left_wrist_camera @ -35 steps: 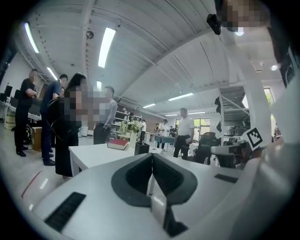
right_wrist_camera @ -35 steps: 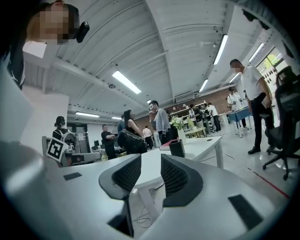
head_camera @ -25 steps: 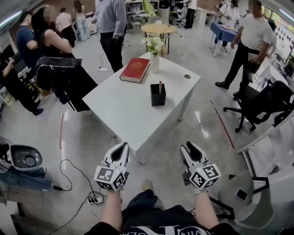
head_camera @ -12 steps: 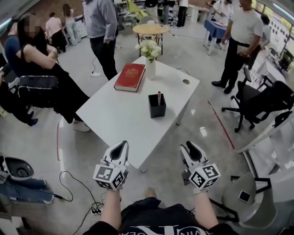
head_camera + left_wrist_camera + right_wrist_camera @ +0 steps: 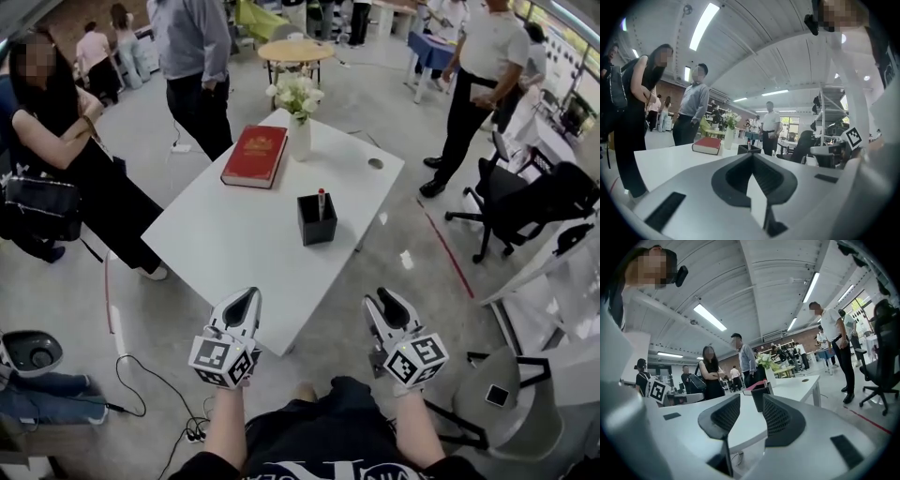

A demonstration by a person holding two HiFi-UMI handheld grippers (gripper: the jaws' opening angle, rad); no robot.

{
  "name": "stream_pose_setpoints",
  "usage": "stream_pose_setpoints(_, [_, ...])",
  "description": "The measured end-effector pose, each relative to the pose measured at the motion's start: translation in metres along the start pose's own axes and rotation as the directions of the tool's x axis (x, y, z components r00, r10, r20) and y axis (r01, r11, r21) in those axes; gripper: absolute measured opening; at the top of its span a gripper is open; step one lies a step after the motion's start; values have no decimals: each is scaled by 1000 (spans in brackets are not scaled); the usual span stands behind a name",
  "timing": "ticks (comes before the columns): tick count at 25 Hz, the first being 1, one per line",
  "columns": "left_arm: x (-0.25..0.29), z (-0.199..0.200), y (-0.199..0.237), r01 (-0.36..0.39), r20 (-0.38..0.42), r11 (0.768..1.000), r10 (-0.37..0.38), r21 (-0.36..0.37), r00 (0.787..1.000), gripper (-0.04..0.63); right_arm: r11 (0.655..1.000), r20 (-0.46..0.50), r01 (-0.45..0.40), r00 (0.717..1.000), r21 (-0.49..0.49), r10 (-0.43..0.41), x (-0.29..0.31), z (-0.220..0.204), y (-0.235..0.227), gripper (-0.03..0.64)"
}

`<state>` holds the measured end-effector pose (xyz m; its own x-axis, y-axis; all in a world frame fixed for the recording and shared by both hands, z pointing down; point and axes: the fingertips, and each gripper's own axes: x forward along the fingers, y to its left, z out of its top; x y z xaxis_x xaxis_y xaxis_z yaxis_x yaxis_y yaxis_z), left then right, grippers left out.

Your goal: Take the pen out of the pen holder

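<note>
The left gripper (image 5: 246, 302) has its jaws together on nothing, and the right gripper's (image 5: 384, 305) jaws stand apart and are opening (nothing between them either), both held at the near corner of the white table (image 5: 225, 246). The pen (image 5: 321, 199) stands upright in the black pen holder (image 5: 316, 225) near the tabletop's right edge, well apart from both grippers. A red book (image 5: 255, 156) lies by the far left edge, beside a vase of flowers (image 5: 298, 127).

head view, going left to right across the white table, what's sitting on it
book → pen holder → hole in the tabletop. The vase is left out because it overlaps the holder's span.
</note>
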<state>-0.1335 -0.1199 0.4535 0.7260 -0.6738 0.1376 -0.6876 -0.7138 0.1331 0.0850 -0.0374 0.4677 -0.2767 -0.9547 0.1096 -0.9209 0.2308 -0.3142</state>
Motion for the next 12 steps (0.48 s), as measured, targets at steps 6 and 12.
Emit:
stream_pose_setpoints(6, [19,-4,10,-6,-3,1000,6,-11,1000,5,1000,-8,-16,1000,-5,16,21,2,-13,149])
stream_pose_setpoints(12, [47,3,38,-53,9,999,53,-10,999,5,997,-15,-77,997,-10,77,71,14,-29,149])
